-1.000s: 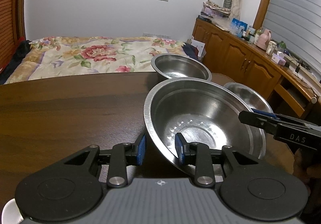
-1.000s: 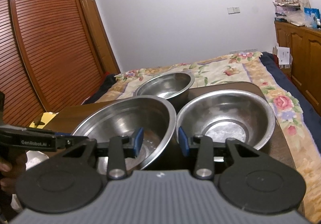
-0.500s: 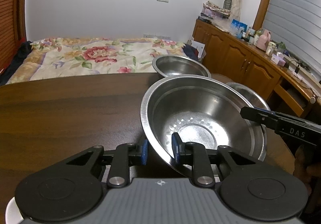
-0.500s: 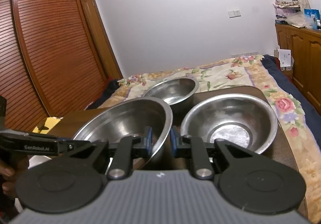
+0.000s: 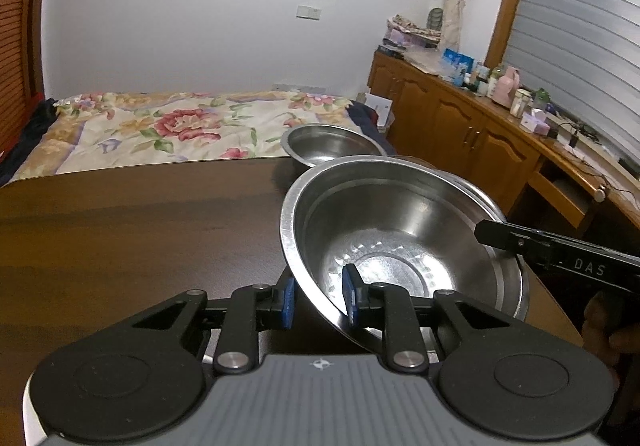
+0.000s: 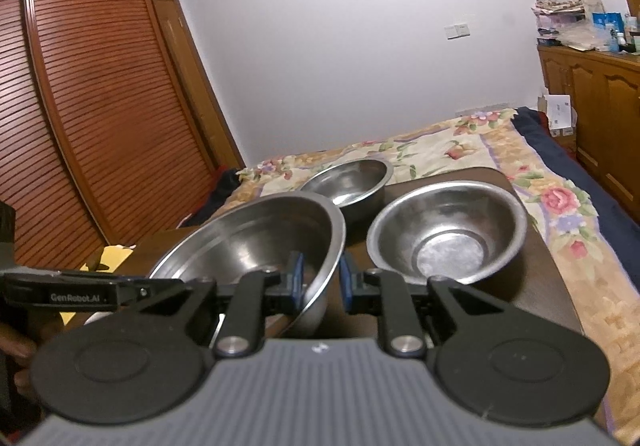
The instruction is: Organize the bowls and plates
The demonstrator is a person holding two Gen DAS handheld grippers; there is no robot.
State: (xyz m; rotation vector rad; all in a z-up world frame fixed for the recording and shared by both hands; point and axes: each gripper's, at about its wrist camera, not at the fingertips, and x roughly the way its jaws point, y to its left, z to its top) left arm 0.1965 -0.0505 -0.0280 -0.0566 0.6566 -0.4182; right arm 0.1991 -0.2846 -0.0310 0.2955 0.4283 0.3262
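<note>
A large steel bowl (image 5: 400, 238) hangs tilted above the dark wooden table (image 5: 140, 226), held by two opposite sides of its rim. My left gripper (image 5: 318, 300) is shut on the near rim. My right gripper (image 6: 320, 282) is shut on the opposite side of the large bowl (image 6: 248, 242). The right gripper (image 5: 486, 236) reaches in from the right in the left wrist view. A medium steel bowl (image 6: 448, 234) sits on the table just right of the held one. A small steel bowl (image 6: 348, 182) stands behind both, near the table's far edge.
A bed with a floral quilt (image 5: 180, 126) lies beyond the table's far edge. Wooden cabinets (image 5: 480, 134) with clutter on top run along the right. A slatted wooden wardrobe (image 6: 100, 106) stands on the left. A hand (image 5: 608, 330) holds the right gripper.
Both grippers closed on the large bowl's rim. The bowl then rose off the table and now covers most of the medium bowl in the left wrist view.
</note>
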